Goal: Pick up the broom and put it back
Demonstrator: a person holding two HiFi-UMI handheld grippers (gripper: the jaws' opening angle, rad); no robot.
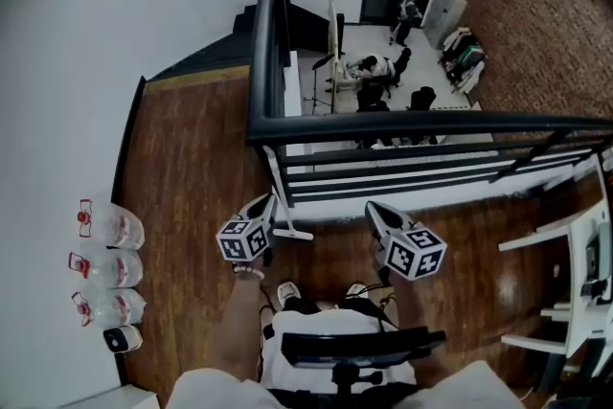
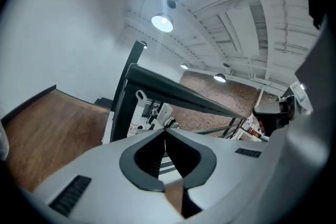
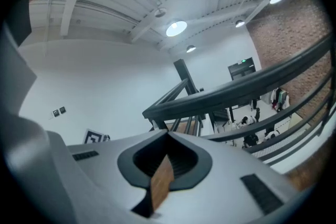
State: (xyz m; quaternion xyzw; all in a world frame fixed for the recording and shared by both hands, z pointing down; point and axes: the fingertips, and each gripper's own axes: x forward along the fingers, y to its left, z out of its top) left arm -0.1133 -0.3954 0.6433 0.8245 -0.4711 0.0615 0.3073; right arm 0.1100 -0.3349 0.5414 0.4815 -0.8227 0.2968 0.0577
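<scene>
A white broom point(image 1: 279, 204) leans upright against the black railing point(image 1: 431, 123), its head point(image 1: 295, 234) on the wooden floor. My left gripper point(image 1: 265, 203) is right beside the broom's handle in the head view. In the left gripper view its jaws point(image 2: 165, 131) are shut with nothing between them. The broom's handle top point(image 2: 138, 106), with its hanging loop, stands just beyond the tips against the railing post. My right gripper point(image 1: 373, 209) hovers to the right, clear of the broom. It points at the railing, and its jaws point(image 3: 168, 134) are shut and empty.
Three big water bottles point(image 1: 113, 261) lie along the white wall at the left. The railing bars point(image 3: 247, 86) guard a drop to a lower floor point(image 1: 383, 62). White shelving point(image 1: 575, 283) stands at the right. My feet point(image 1: 287, 292) are on the wooden floor point(image 1: 182, 168).
</scene>
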